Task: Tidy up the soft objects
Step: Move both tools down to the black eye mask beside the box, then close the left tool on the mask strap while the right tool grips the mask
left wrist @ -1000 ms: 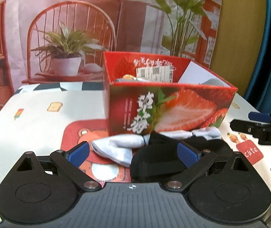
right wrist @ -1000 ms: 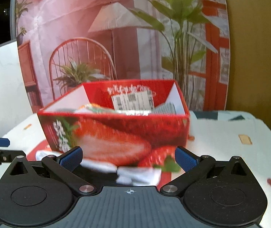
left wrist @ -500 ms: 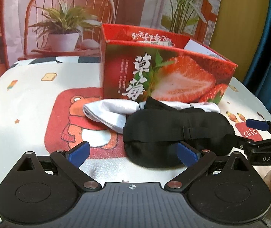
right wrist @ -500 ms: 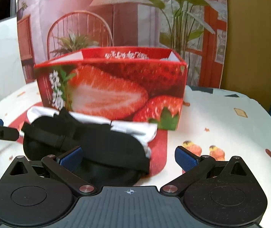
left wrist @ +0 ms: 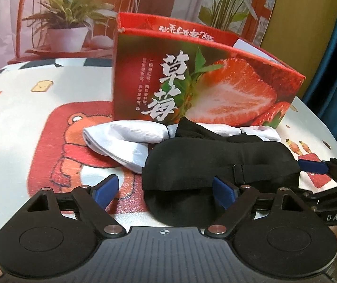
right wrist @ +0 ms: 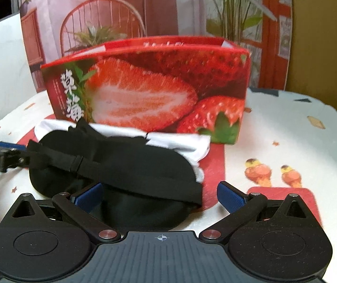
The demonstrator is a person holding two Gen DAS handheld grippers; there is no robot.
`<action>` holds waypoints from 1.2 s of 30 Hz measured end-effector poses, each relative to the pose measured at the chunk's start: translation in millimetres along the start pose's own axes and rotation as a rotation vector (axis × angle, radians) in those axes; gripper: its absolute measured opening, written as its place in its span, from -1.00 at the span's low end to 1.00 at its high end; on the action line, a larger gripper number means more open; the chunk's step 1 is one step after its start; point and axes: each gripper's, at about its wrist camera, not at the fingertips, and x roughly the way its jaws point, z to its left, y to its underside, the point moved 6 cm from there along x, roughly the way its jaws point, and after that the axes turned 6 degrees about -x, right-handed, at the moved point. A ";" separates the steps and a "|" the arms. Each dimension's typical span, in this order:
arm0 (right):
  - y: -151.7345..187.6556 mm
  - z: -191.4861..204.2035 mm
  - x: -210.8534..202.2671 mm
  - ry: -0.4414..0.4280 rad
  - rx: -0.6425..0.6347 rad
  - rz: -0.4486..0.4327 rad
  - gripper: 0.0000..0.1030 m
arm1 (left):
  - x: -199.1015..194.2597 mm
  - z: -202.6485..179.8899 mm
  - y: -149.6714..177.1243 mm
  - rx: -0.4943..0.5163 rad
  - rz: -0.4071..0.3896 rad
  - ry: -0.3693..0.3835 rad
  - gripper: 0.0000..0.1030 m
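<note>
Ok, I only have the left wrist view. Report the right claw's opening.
Observer: The right claw is wide open.
Operator: Say what lies between its fingers.
Observer: The near end of the black eye mask; the right pad sits over bare tablecloth.
Operator: Now describe my claw from that side.
Observer: The left claw shows at the frame's left edge, its tip beside the mask's strap end; whether they touch is unclear.
</note>
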 end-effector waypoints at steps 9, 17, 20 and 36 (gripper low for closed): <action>3.6 -1.5 8.0 -0.043 0.022 0.040 0.93 | 3.8 -4.6 6.1 0.035 -0.019 -0.001 -0.23; 2.7 -0.9 9.9 -0.056 0.023 0.047 0.99 | -5.2 -1.4 17.4 0.004 -0.021 0.027 -0.58; 2.5 -2.1 9.3 -0.066 0.036 0.044 0.99 | -5.6 -2.5 18.7 0.008 -0.023 0.028 -0.58; 0.7 -9.4 -6.2 -0.004 0.079 -0.008 0.10 | -6.2 -1.5 19.2 0.002 -0.033 0.023 -0.58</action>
